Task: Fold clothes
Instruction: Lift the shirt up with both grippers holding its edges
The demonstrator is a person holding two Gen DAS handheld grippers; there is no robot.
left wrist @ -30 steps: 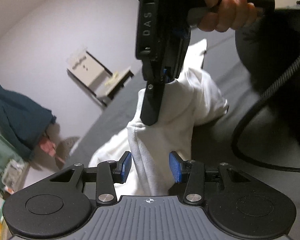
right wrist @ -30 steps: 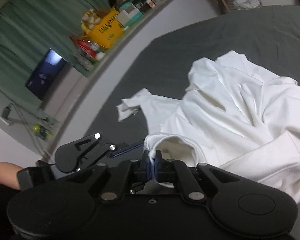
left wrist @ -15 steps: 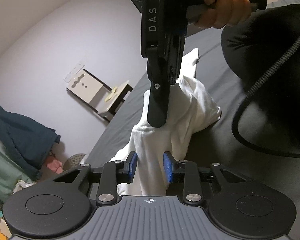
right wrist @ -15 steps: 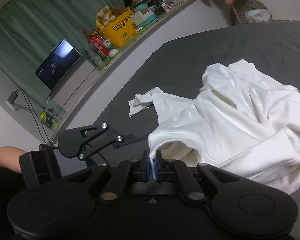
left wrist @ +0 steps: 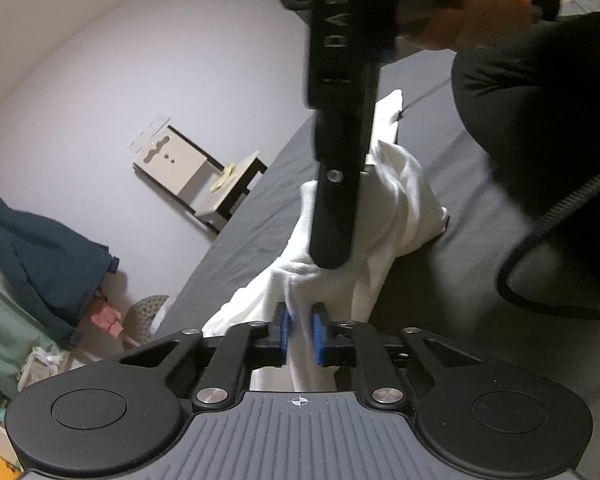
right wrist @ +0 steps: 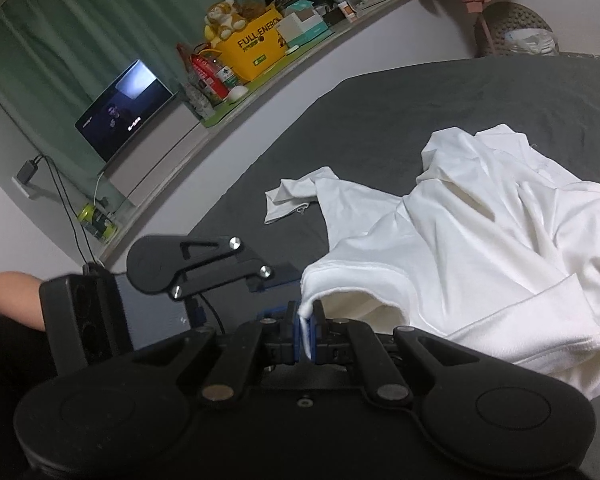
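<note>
white cotton-like knit: the garment (right wrist: 480, 240) lies crumpled on the dark grey bed (right wrist: 460, 100), one sleeve trailing toward the wall side, nothing squared or stacked. our right gripper (right wrist: 306, 334) has its fingers pressed together on a hemmed edge beside an opening. in the left wrist view, our left gripper (left wrist: 300, 334) has blue pads nearly closed around a bunched fold, cloth pinched between them; we cannot tell how firmly. the two grips sit close together.

judgement: we are securing two points on one edge. to do it well, we check each pinch holds a single hem layer, not a wad, then draw the grippers apart along the edge until it runs taut, keeping the cable (left wrist: 540, 240) clear of the cloth.
</note>
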